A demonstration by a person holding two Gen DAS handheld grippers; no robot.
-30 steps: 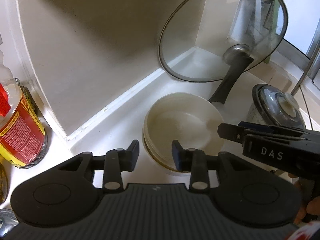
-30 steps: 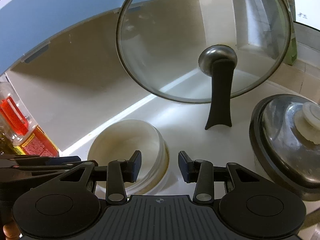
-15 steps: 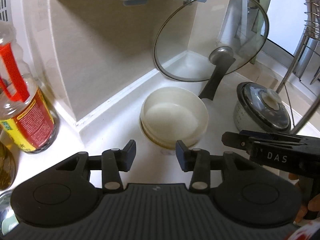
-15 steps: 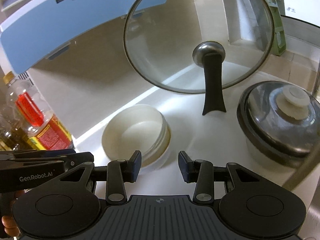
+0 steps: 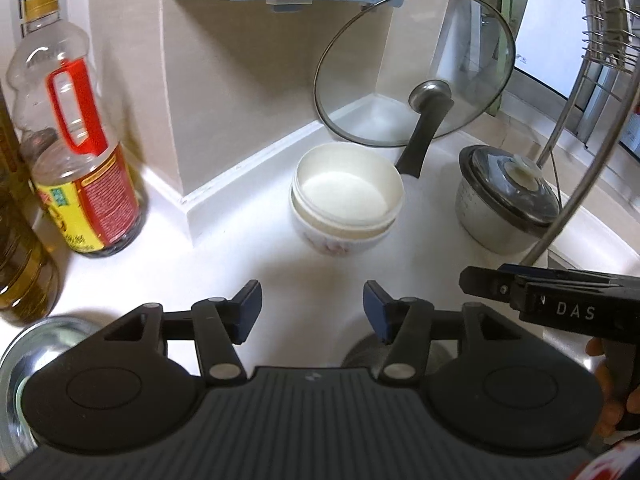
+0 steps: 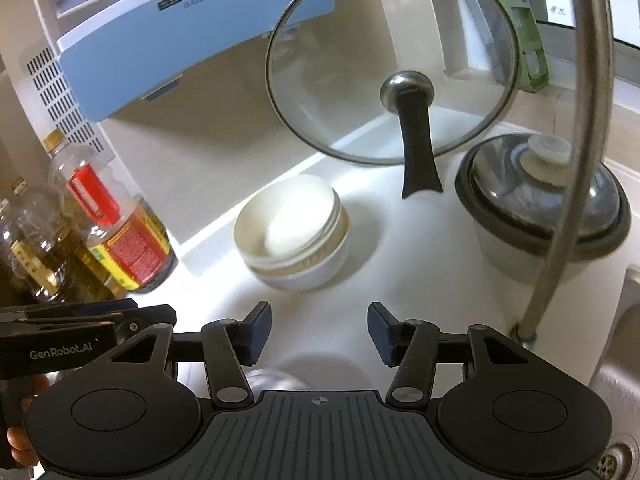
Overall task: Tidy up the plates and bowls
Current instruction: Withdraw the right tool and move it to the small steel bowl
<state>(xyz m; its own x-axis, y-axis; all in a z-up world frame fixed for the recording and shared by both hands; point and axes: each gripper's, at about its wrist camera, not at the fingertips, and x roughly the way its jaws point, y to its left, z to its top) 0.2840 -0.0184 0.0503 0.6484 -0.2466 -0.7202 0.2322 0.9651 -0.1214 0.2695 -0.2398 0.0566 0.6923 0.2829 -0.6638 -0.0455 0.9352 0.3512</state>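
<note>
A stack of white bowls (image 5: 346,200) stands on the white counter near the wall corner; it also shows in the right wrist view (image 6: 290,232). My left gripper (image 5: 312,312) is open and empty, well short of the stack. My right gripper (image 6: 318,332) is open and empty too, short of the stack and to its right. The right gripper's body (image 5: 560,300) shows at the right of the left wrist view, and the left gripper's body (image 6: 80,340) shows at the left of the right wrist view.
A glass pan lid (image 5: 416,68) leans on the wall behind the bowls. A lidded pot (image 5: 504,200) stands right of them. Oil bottles (image 5: 76,152) stand at the left. A steel bowl (image 5: 24,364) is at bottom left. A metal rack leg (image 6: 576,160) and sink (image 6: 616,400) are at right.
Both grippers have pulled back and up from the bowl stack, so it looks smaller and farther. Both sets of jaws have opened wider.
</note>
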